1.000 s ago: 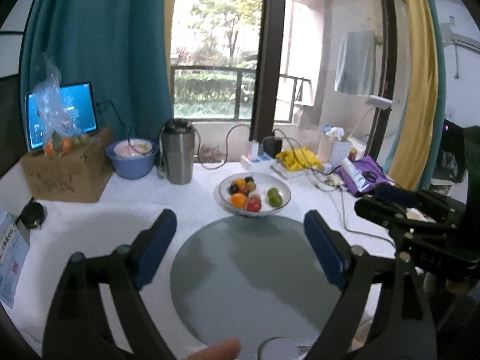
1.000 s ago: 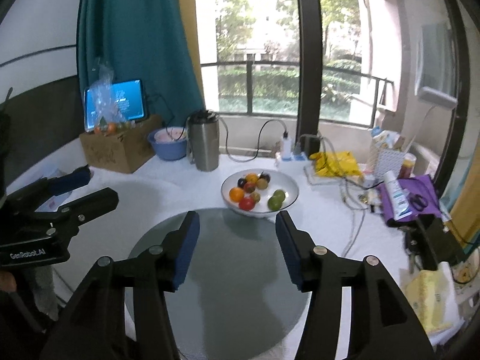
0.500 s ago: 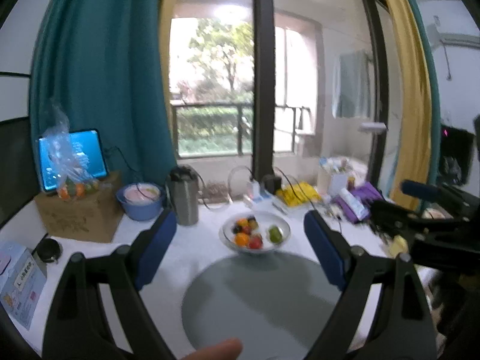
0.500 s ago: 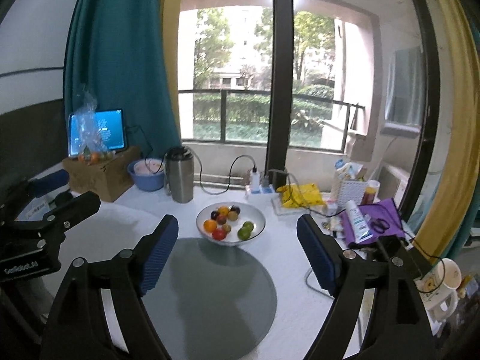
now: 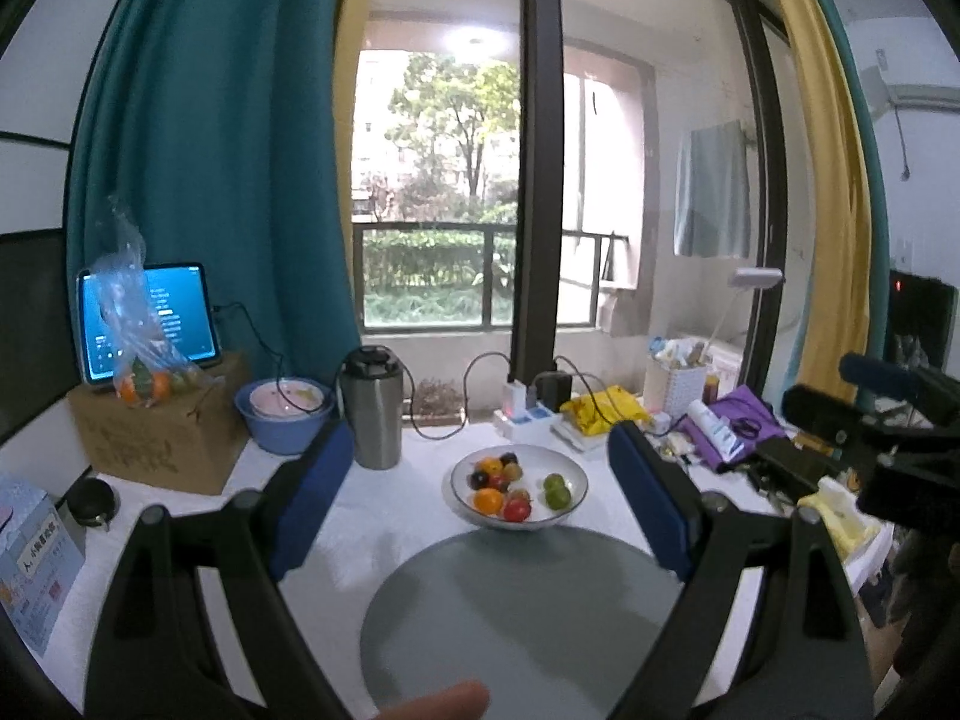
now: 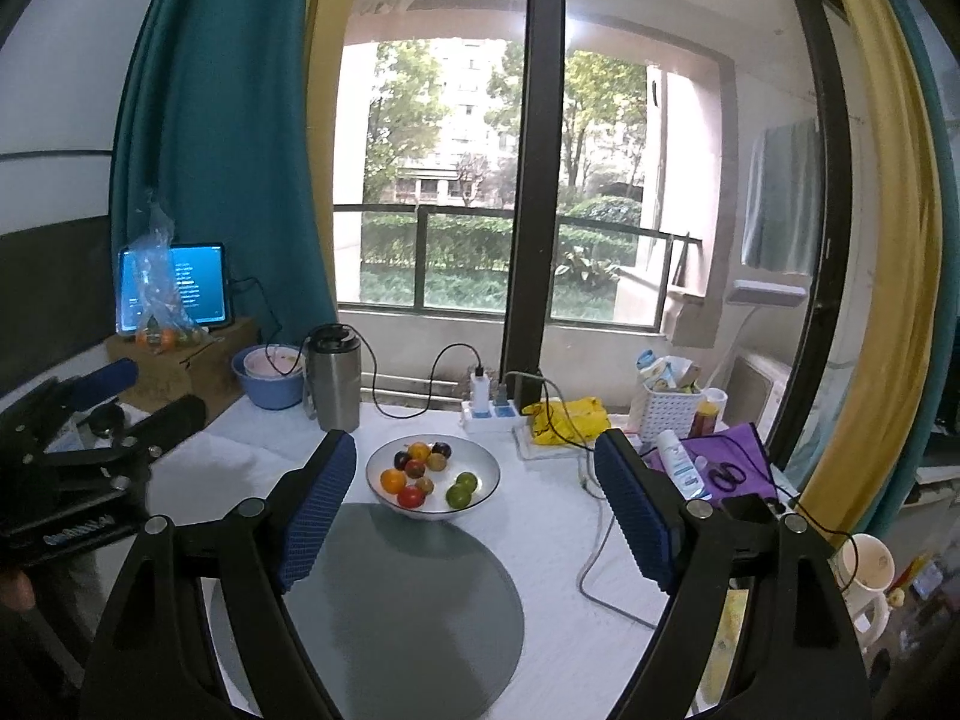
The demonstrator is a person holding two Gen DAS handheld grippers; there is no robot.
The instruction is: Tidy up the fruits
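Both grippers hang above the near edge of the table, each with nothing between its blue pads. The left gripper has its jaws wide apart. The right gripper has just been opening its jaws, and they now stand wide apart too. Straight ahead of both, well beyond the fingertips, a white bowl holds the fruits: orange, red, dark and green ones. A round grey mat lies below the grippers, its far edge touching the bowl. A steel flask stands ahead and to the left, beyond the bowl.
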